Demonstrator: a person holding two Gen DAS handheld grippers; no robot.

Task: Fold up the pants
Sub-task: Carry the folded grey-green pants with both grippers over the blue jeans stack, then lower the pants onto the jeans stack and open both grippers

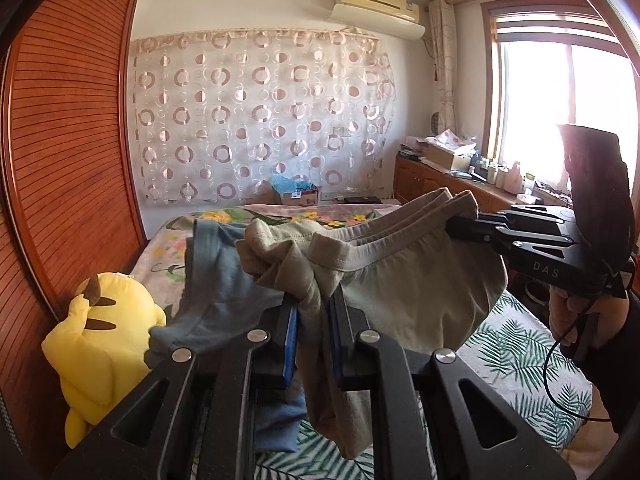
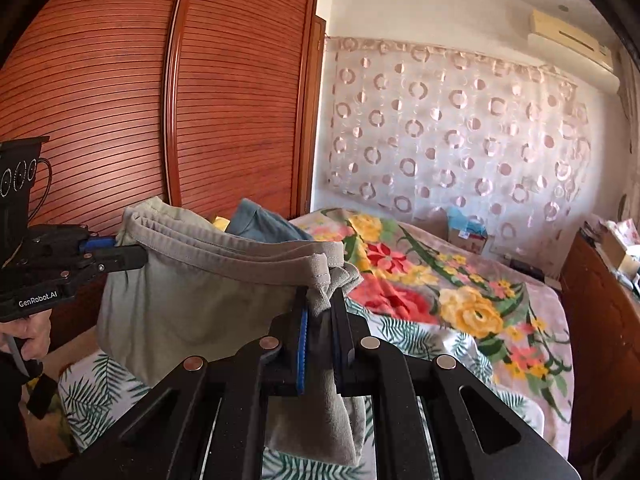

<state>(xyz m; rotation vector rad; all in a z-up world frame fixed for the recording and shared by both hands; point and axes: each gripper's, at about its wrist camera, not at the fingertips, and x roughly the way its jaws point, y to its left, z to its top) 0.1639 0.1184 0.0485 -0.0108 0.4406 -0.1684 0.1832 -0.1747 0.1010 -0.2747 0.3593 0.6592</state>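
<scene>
Grey-green pants hang in the air above the bed, held at the waistband between both grippers. My left gripper is shut on one end of the waistband, with cloth bunched between its blue pads. My right gripper is shut on the other end, at the right of the left wrist view. In the right wrist view my right gripper pinches the waistband and the pants sag to the left toward my left gripper. The legs hang down out of sight.
A blue garment lies behind the pants on the bed with its flowered blanket. A yellow plush toy sits at the left by the wooden wardrobe. A cluttered cabinet stands under the window at the right.
</scene>
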